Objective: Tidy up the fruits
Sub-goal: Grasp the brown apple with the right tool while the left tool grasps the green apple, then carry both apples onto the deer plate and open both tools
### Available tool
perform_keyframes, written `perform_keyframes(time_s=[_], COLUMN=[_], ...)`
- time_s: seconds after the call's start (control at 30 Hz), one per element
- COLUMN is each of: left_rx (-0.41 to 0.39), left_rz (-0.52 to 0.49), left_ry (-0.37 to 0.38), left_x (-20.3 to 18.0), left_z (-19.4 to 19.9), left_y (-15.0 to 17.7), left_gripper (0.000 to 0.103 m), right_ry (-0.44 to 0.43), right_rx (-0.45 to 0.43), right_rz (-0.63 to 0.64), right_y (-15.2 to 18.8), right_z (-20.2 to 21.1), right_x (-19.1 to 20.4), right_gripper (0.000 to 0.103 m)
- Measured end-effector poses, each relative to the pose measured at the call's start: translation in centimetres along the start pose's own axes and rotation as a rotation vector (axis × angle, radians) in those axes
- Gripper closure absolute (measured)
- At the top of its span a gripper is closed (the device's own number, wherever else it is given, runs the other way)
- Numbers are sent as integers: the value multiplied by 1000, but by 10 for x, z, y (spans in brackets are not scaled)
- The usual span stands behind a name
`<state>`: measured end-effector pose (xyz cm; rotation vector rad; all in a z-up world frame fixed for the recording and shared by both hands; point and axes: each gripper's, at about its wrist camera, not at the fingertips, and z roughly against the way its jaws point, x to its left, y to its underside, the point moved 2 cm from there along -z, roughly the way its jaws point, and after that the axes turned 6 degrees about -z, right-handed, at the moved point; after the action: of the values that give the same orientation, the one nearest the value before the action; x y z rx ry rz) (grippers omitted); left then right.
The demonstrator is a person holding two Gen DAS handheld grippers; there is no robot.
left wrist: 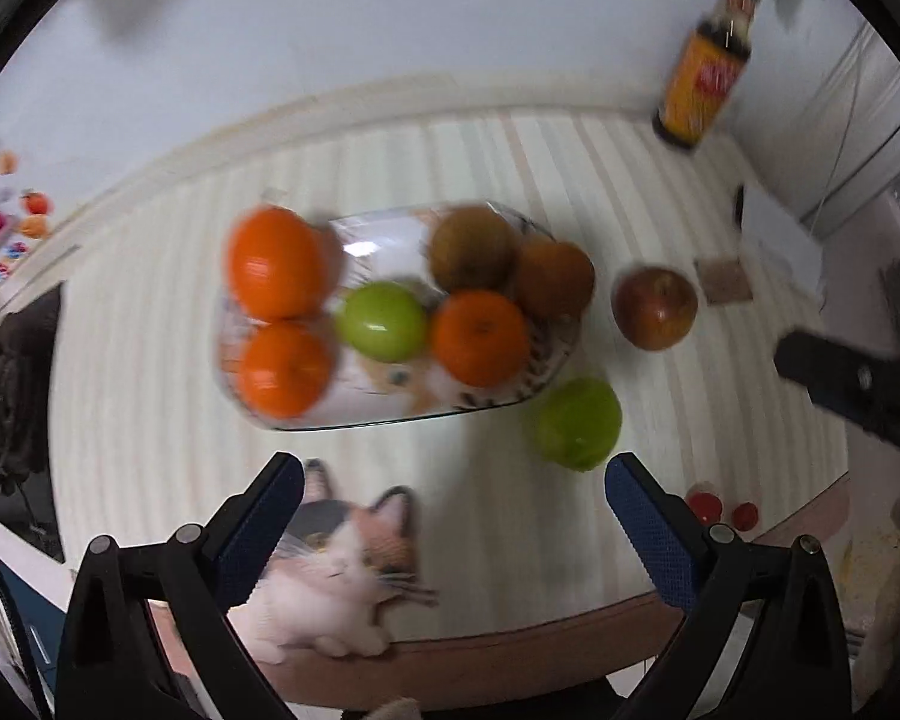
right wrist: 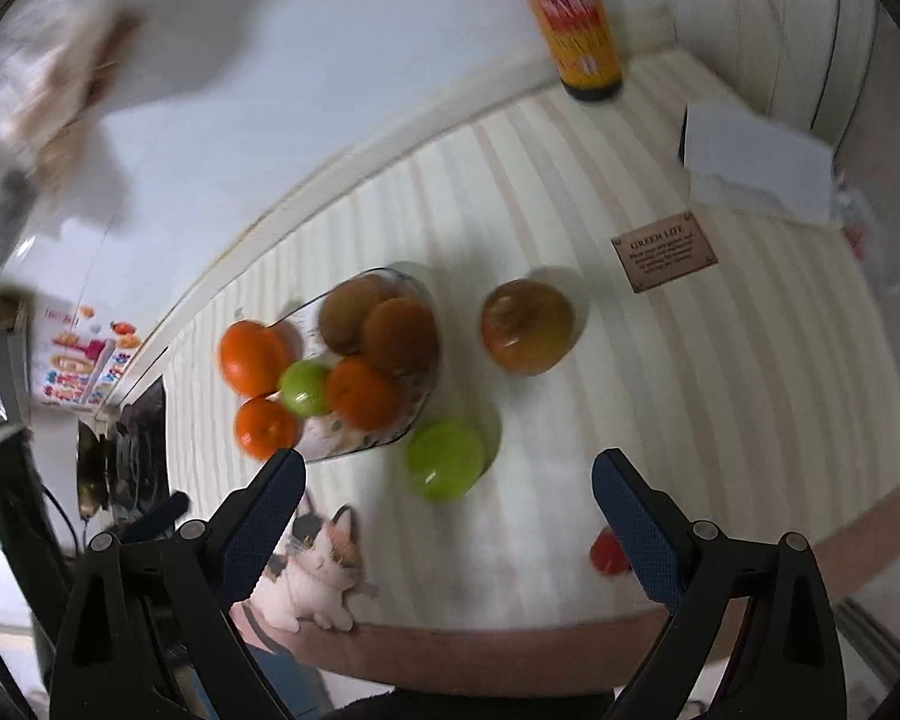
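2 fruits lie loose on the striped tablecloth (left wrist: pixel 720 180): a green apple (left wrist: pixel 579 423) just beside the glass dish (left wrist: pixel 534 387), a red apple (left wrist: pixel 654 307) farther off. Dish holds 3 oranges, 1 green apple, 2 brown fruits. Left gripper (left wrist: pixel 453 495) and right gripper (right wrist: pixel 447 489): jaws wide, nothing between. Risks: the loose green apple is round and may roll if nudged off-centre; the crowded dish could shed fruit when another is added.
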<state>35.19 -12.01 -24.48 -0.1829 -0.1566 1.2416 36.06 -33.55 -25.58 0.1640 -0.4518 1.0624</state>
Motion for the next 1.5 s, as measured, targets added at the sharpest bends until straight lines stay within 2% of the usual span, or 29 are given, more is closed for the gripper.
perform_keyframes(time_s=[0.03,0.23,0.4,0.43,0.47,0.53,0.57,0.67,0.77,0.97,1.0,1.07,1.37,1.43,1.5], left_rx=[21,162,174,170,166,165,167,152,121,110,96,80,86,96,113], left_rz=[-7,-36,-47,-50,-54,-64,-72,-93,-107,-143,-211,-216,-106,-68,-45], left_ry=[2,41,50,51,55,54,55,50,53,39,142,136,197,222,246], left_x=[-5,-36,-52,-55,-59,-65,-68,-76,-84,-91,-92,-85,-24,-13,-13], left_z=[-10,-70,-87,-89,-90,-93,-94,-95,-89,-81,-78,-71,-53,-56,-63], left_y=[-3,-15,-19,-20,-21,-23,-23,-25,-28,-24,-21,-16,8,10,6], left_gripper=[0,0,1,2,6,14,25,39,62,66,69,75,74,66,46], right_ry=[8,43,55,53,45,51,50,32,56,53,51,44,-12,-21,-28], right_rx=[19,112,178,188,201,214,208,207,199,195,192,189,208,213,216], right_rz=[-2,43,70,72,74,84,94,93,100,74,73,65,54,44,38], right_y=[-12,-59,-78,-80,-82,-81,-82,-82,-80,-70,-68,-64,-34,-31,-27], right_z=[-14,-83,-126,-132,-139,-148,-151,-150,-146,-131,-128,-123,-115,-116,-117], right_x=[-9,-28,-28,-29,-29,-30,-31,-35,-41,-52,-53,-55,-52,-54,-54], right_gripper=[12,12,12,16,24,31,32,32,32,32,32,32,32,32,32])
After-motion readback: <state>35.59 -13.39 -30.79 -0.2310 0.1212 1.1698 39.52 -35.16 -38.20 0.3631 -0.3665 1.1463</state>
